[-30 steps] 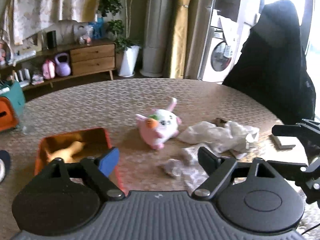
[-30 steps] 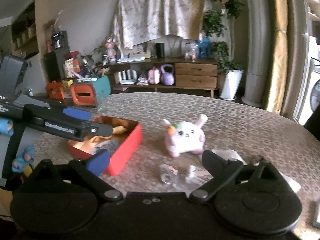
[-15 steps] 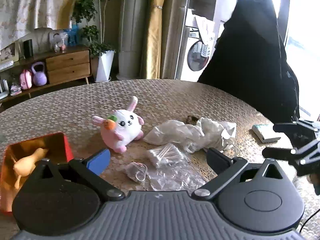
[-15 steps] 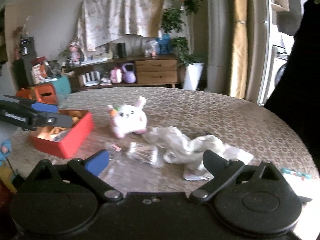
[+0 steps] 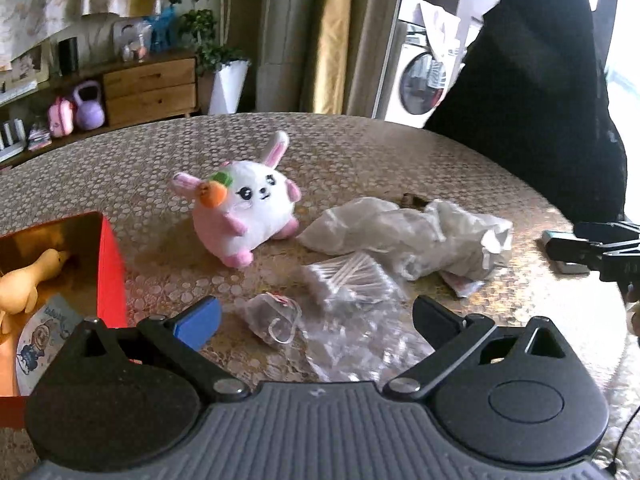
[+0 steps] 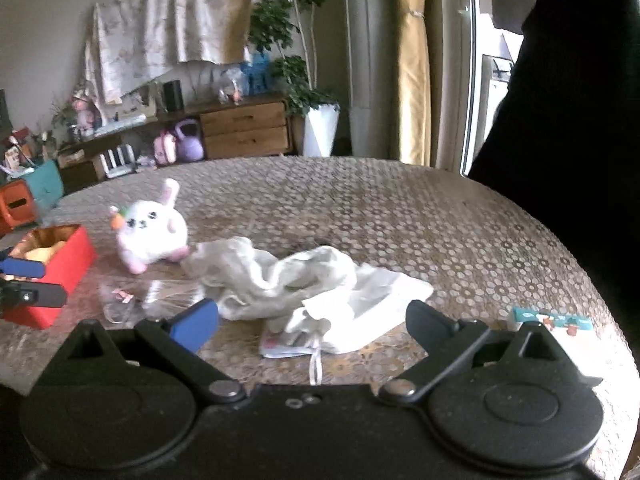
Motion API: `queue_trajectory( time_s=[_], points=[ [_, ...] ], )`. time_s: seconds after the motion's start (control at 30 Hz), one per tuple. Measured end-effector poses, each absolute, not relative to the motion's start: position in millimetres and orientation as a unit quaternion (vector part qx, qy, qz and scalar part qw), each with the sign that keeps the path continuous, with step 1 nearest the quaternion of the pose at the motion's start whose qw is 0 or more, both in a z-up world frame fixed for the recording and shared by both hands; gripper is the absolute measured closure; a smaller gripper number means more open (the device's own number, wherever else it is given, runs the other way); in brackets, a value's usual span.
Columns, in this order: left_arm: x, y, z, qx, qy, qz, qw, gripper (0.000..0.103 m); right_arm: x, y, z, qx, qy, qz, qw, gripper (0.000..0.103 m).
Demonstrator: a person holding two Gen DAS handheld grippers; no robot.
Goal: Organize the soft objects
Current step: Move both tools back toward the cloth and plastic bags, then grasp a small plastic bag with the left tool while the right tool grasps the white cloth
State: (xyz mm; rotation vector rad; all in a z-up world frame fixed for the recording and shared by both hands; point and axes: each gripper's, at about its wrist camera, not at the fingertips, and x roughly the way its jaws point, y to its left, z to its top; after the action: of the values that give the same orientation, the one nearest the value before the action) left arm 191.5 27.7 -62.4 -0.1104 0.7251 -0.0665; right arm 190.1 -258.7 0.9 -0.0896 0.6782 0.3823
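Observation:
A white and pink plush bunny [image 5: 244, 212] with a carrot sits on the round table [image 5: 360, 152]; it also shows in the right wrist view [image 6: 152, 232]. A crumpled white cloth bag [image 5: 412, 236] lies to its right, also in the right wrist view [image 6: 304, 284]. My left gripper [image 5: 316, 318] is open and empty above clear plastic packets [image 5: 344, 280]. My right gripper [image 6: 312, 320] is open and empty just before the cloth bag. A red box [image 5: 108, 272] at left holds a tan soft toy [image 5: 28, 276].
A small teal and white box [image 6: 552, 318] lies near the table's right edge. A dark garment over a chair [image 5: 532, 92] stands behind the table at right. A sideboard [image 6: 240, 128] with toys and a potted plant stand at the back.
Both grippers have swung to the right. The bunny and red box have shifted left in both views, and the cloth bag now lies in front of the right gripper.

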Motion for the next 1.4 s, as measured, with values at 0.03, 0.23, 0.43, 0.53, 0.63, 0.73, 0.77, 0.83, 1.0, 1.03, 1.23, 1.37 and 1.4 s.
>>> queue_trajectory(
  time_s=[0.03,0.23,0.43,0.53,0.63,0.73,0.77,0.83,1.0,1.03,1.23,1.37,1.4],
  points=[
    [194.2,27.9,-65.9,-0.051,0.355,-0.027,0.933,0.0,195.3,-258.8,-2.9,-0.047,0.332,0.184,0.924,0.003],
    [209.3,28.9,-85.7,-0.03,0.361,-0.002,0.932,0.0,226.4,-266.3,-23.5,-0.033,0.354,0.178,0.918,0.007],
    [224.2,32.0,-104.6,-0.031,0.368,0.014,0.929,0.0,234.6,-251.0,-37.2,-0.06,0.361,0.212,0.906,0.016],
    [228.9,33.7,-112.1,-0.033,0.374,0.015,0.927,0.0,236.8,-239.8,-43.5,-0.083,0.362,0.226,0.901,0.022],
    [231.5,35.8,-117.7,-0.03,0.375,0.021,0.926,0.001,243.1,-231.7,-47.7,-0.098,0.364,0.23,0.897,0.026],
    [235.4,40.9,-123.7,-0.035,0.379,0.028,0.924,0.001,249.0,-229.4,-54.9,-0.101,0.373,0.229,0.894,0.033],
    [236.8,42.2,-125.5,-0.035,0.38,0.03,0.924,0.001,251.1,-229.2,-57.8,-0.102,0.375,0.229,0.892,0.035],
    [238.6,43.6,-127.5,-0.034,0.382,0.031,0.923,0.007,252.5,-227.9,-61.4,-0.108,0.376,0.225,0.892,0.037],
    [241.5,40.4,-131.1,-0.026,0.389,0.028,0.921,0.025,252.3,-225.9,-65.7,-0.123,0.374,0.215,0.894,0.048],
    [242.0,40.0,-131.8,-0.027,0.39,0.024,0.92,0.028,252.7,-225.0,-66.2,-0.126,0.374,0.213,0.894,0.049],
    [242.3,40.2,-133.5,-0.025,0.395,0.024,0.918,0.049,251.4,-225.5,-67.2,-0.135,0.374,0.208,0.894,0.069],
    [244.0,41.8,-131.9,-0.024,0.398,0.03,0.916,0.062,247.7,-226.6,-62.7,-0.134,0.37,0.206,0.896,0.08],
    [244.2,42.6,-131.4,-0.026,0.399,0.03,0.916,0.065,246.9,-227.2,-60.8,-0.132,0.368,0.205,0.897,0.084]
  ],
)
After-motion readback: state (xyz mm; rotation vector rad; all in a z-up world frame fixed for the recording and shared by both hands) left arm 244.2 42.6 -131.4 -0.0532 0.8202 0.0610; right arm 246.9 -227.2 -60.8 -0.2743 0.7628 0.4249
